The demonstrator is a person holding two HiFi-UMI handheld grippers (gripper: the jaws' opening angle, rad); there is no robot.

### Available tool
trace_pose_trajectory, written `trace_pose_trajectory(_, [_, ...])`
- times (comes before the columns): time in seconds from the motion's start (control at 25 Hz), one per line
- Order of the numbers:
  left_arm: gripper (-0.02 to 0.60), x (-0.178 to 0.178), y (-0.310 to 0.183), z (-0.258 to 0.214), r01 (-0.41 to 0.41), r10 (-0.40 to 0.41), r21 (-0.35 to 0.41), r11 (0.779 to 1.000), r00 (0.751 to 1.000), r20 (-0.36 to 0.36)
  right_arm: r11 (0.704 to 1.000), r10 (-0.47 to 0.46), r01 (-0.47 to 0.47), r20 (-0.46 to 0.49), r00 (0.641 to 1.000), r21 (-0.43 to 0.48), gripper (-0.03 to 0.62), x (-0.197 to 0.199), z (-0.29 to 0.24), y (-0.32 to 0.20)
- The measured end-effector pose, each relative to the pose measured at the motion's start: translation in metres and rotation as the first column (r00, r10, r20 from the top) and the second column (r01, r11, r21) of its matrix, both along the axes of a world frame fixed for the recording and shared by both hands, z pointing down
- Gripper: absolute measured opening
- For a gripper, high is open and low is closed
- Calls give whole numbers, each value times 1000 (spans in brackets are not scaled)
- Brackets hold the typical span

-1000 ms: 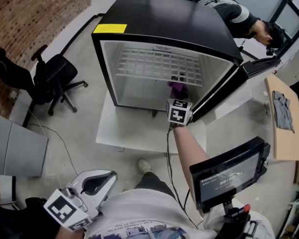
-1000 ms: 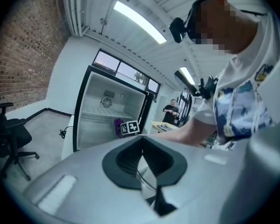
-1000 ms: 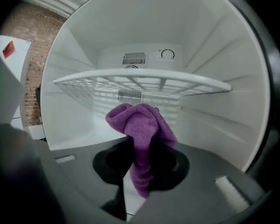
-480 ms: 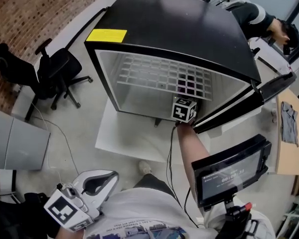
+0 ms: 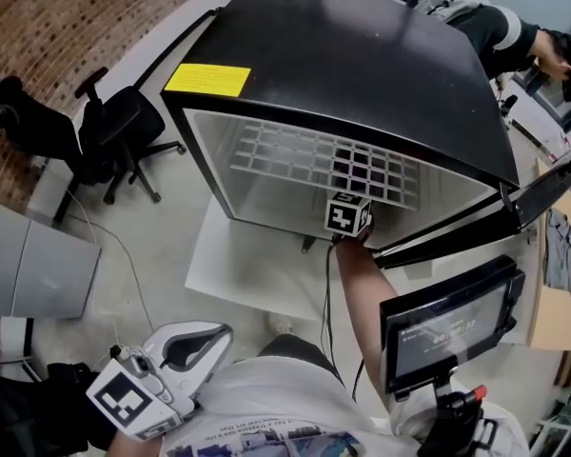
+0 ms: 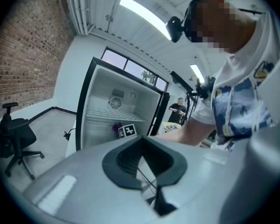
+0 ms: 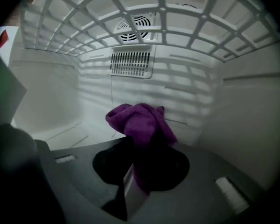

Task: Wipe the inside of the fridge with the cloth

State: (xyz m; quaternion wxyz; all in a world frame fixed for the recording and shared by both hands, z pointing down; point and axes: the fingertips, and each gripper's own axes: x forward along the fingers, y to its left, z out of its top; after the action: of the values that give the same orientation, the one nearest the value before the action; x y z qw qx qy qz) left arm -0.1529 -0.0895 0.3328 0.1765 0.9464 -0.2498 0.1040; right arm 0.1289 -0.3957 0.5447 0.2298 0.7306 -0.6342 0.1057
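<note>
Grey concrete floor (image 5: 162,246) runs under everything we see, with a brick wall (image 5: 67,17) along the left. On it stands the black fridge (image 5: 362,55), its door (image 5: 542,193) swung out to the right and a yellow label (image 5: 207,79) at the front left corner of its top. A white wire shelf (image 5: 295,155) spans the white interior. A black office chair (image 5: 105,131) sits on the floor to the left of the fridge, well apart from it. A dark screen (image 5: 447,327) on a stand is just beside our right arm.

Our left tongs (image 6: 143,141) hang low by our body, far from the fridge. Their tips are closed together with nothing between them.

Our right tongs (image 7: 139,164) reach into the fridge below the wire shelf, with their marker cube (image 5: 347,214) at the front edge of the opening, toward the right corner. They are clenched on the purple cloth (image 7: 140,120), which bunches up above the tips. The cloth sits in front of the back wall, below a slotted vent (image 7: 133,62) and a round fan grille (image 7: 135,22), with the right wall near. We cannot tell whether it touches any surface.
</note>
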Motion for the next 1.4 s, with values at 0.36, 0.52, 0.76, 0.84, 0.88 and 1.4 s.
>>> trace_pose_trajectory(0.36, [5,-11,-1,3,41,-41,-11,999,999,1,993,-120,120,49,992,6,80,-62,0,-17])
trace_pose_trajectory(0.52, [5,-19,0,3,74,-74,-15,997,997,5,984,-177,176,84,981,10,80,-95,2,-27])
trace_pose_trajectory(0.76, [5,-35,5,6,130,-129,-22,991,992,9,972,-236,235,159,959,31,80,-138,4,-37])
trace_pose_trajectory(0.84, [5,-39,7,6,146,-146,-22,989,989,15,966,-260,256,188,947,47,80,-151,6,-41])
trace_pose_trajectory(0.88, [5,-41,8,6,153,-153,-21,988,988,18,962,-273,268,200,941,54,80,-157,6,-43])
trace_pose_trajectory(1.4, [5,-56,20,5,155,-155,-16,988,988,13,943,-332,289,388,860,166,80,-191,-21,-33])
